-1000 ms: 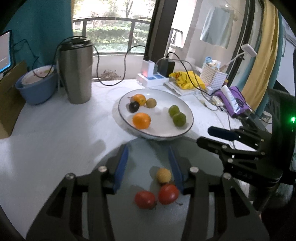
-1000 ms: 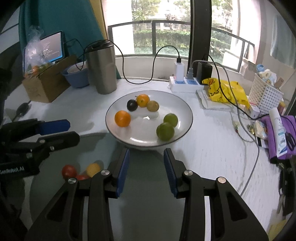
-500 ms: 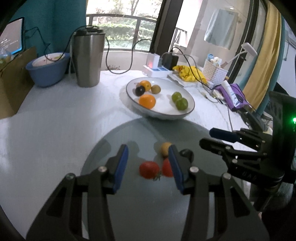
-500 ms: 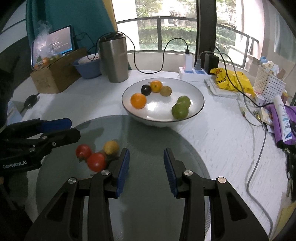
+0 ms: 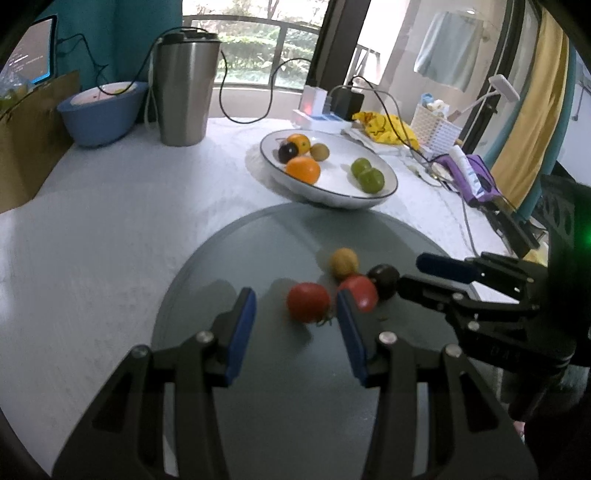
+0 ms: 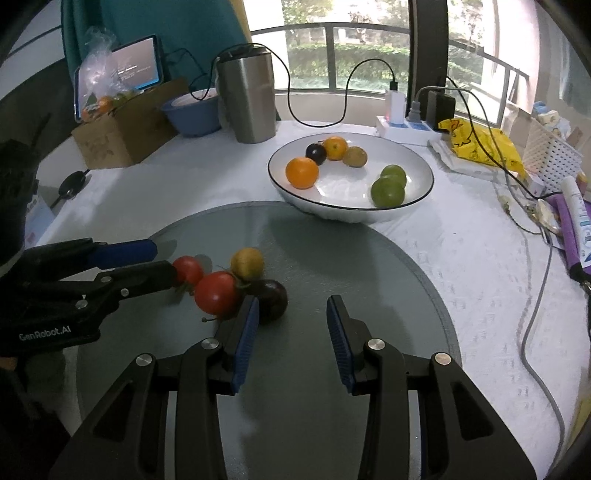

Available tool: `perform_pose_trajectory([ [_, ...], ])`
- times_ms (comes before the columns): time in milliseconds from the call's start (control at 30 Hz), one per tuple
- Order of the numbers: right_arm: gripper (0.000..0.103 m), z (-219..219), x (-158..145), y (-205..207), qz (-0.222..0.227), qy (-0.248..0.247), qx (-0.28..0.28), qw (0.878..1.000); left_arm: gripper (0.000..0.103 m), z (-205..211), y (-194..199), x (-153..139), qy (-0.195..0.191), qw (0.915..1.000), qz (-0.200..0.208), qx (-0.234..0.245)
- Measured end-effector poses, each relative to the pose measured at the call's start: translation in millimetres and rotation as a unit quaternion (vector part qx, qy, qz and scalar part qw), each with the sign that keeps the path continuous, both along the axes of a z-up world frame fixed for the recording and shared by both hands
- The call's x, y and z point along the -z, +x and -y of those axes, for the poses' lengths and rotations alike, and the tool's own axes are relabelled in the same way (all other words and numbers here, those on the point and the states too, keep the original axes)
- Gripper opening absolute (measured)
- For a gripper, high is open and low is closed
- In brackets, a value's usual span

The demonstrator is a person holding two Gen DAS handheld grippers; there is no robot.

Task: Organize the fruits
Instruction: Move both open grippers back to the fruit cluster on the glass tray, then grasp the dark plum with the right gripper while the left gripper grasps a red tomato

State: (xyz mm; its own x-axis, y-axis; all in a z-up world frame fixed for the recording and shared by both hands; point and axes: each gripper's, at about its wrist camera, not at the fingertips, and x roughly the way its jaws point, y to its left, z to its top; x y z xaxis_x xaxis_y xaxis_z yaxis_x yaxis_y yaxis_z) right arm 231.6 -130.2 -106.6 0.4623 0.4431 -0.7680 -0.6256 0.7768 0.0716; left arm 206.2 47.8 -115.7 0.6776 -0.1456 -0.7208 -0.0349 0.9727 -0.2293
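- A white table (image 6: 480, 280) fills the room's middle.
- Behind its far edge is a big window (image 6: 347, 40) with a dark railing (image 6: 369, 31) and green bushes outside.
- Daylight comes in.
- A teal curtain (image 6: 207, 33) hangs by the far left corner.
- A yellow curtain (image 5: 532, 110) hangs on the right.

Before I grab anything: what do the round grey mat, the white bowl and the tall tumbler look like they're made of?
Mat: looks like smooth glass or glossy plastic; it shows soft reflections and shadows, so it may be slick.
Bowl: probably glazed ceramic; glossy white with a thin dark rim line.
Tumbler: brushed stainless steel by its dull silver sheen, with a dark lid.
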Motion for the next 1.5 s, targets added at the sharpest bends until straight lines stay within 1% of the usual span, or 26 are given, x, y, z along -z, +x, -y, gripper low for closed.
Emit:
perform_pose_trajectory([
  [167, 0.04, -5, 2, 4, -0.008, 0.006, -0.007, 1.0, 0.047, 0, 7, 5, -0.001, 0.9999, -0.012, 0.001],
  [333, 0.04, -8, 3, 7, -0.019, 0.018, -0.017, 1.0, 0.047, 0, 12, 9, -0.011, 0.9997, -0.019, 0.007],
  [467, 0.04, -12, 6, 7, -0.027, 0.02, -0.027, 0.999, 0.047, -1, 15, 10, -0.02, 0.9996, -0.016, 0.009],
  [633, 0.04, -9, 7, 12, -0.038, 0.036, -0.029, 0.998, 0.046, -3, 15, 11, -0.034, 0.9992, -0.015, 0.016],
  [800, 0.04, -8, 8, 15, -0.045, 0.04, -0.029, 0.998, 0.039, -1, 15, 10, -0.037, 0.999, -0.012, 0.024],
  [1033, 0.04, -7, 9, 18, -0.053, 0.046, -0.029, 0.997, 0.034, 0, 16, 10, -0.044, 0.9985, -0.013, 0.03],
  [1100, 0.04, -6, 10, 19, -0.057, 0.049, -0.03, 0.997, 0.029, 2, 15, 9, -0.042, 0.9985, -0.011, 0.035],
  [1133, 0.04, -5, 10, 19, -0.058, 0.05, -0.03, 0.997, 0.029, 3, 15, 9, -0.04, 0.9985, -0.011, 0.036],
  [1167, 0.037, -5, 10, 19, -0.058, 0.05, -0.03, 0.997, 0.028, 4, 14, 8, -0.038, 0.9986, -0.01, 0.036],
  [1233, 0.029, -6, 9, 18, -0.061, 0.054, -0.038, 0.996, 0.028, 3, 15, 9, -0.041, 0.9984, -0.011, 0.036],
  [1333, 0.029, -9, 7, 14, -0.053, 0.045, -0.044, 0.997, 0.028, 3, 14, 8, -0.041, 0.9985, -0.01, 0.036],
  [1500, 0.029, -8, 6, 12, -0.049, 0.045, -0.041, 0.997, 0.027, 3, 13, 6, -0.038, 0.9985, -0.007, 0.038],
])
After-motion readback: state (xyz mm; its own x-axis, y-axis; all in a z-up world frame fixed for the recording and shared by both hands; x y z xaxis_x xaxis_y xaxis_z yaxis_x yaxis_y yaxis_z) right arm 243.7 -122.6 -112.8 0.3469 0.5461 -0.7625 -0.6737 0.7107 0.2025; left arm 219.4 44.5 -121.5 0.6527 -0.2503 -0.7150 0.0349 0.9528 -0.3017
